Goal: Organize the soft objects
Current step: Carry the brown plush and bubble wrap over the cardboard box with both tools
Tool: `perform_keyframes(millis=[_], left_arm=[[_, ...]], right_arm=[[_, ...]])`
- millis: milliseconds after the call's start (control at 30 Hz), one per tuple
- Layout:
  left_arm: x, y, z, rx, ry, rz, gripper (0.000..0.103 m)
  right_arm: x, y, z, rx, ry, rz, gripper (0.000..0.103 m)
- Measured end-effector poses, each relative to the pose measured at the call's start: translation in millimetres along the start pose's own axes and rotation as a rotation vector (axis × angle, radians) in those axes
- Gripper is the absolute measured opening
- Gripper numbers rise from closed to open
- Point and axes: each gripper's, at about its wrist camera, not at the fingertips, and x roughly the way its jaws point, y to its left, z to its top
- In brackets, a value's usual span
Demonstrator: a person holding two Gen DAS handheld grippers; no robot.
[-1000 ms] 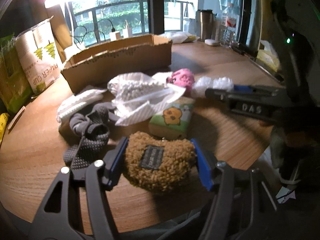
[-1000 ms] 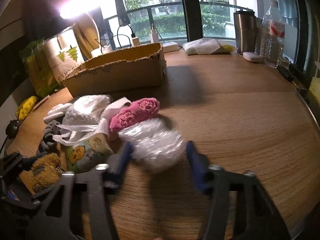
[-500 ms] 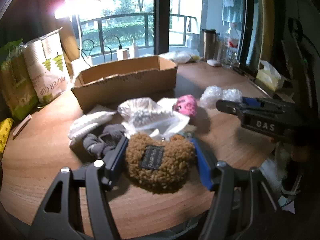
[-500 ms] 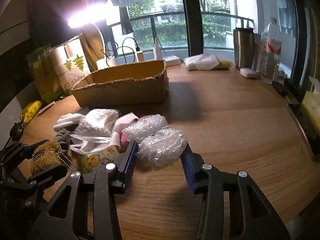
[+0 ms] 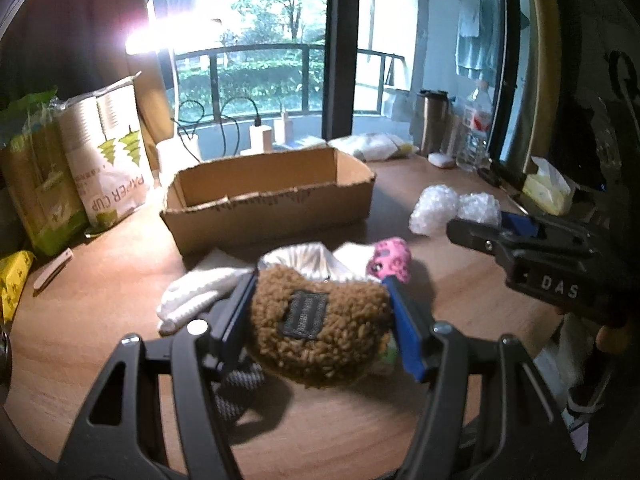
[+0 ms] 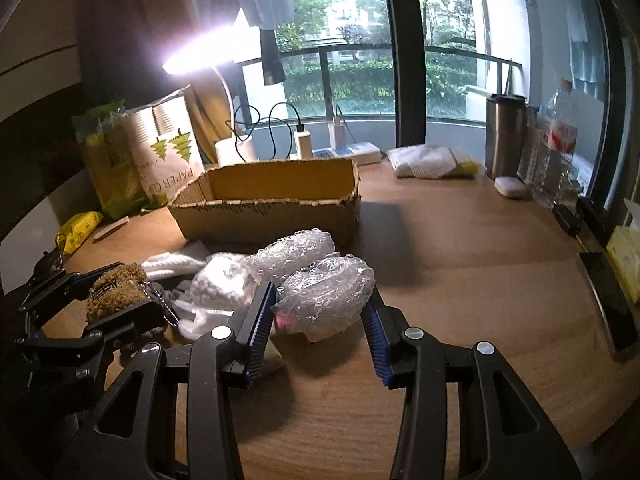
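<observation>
Wooden table [image 6: 460, 280] by a balcony window. Left gripper [image 5: 320, 320] pinches a brown fuzzy pouch [image 5: 320, 332], lifted in front of the box [image 5: 272, 200]. Right gripper [image 6: 320, 312] clamps a bubble wrap bundle [image 6: 324, 296], also raised in front of the box, right of the pouch. Remaining soft items, white sock [image 5: 196, 296] and pink toy [image 5: 390, 258], lie piled before the box, which looks empty.

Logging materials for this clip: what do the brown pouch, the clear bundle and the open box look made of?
Brown pouch: looks like curly fleece fabric, matte and nubby, with a dark sewn patch. Clear bundle: apparently bubble wrap, glossy, crinkled plastic film with raised bubbles. Open box: corrugated cardboard, matte brown, with fluting visible along its torn top edge.
</observation>
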Motion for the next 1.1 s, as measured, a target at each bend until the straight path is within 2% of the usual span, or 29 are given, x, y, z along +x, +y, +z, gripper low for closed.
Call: perform_keyframes(millis=[400,833,1100], left_arm=[[17,21,36,-0.037,-0.043,0.021,0.064],[36,37,79,-0.069,-0.126,0.037,0.064],[56,43,100,-0.091,-0.144,0.035,0.064]], right_arm=[[16,2,32,-0.017,-0.023,0.013,0.046],[36,-4,66,-0.045,-0.055,0.021,0.046],[52,-8,82,-0.05,-0.064,0.03,0.046]])
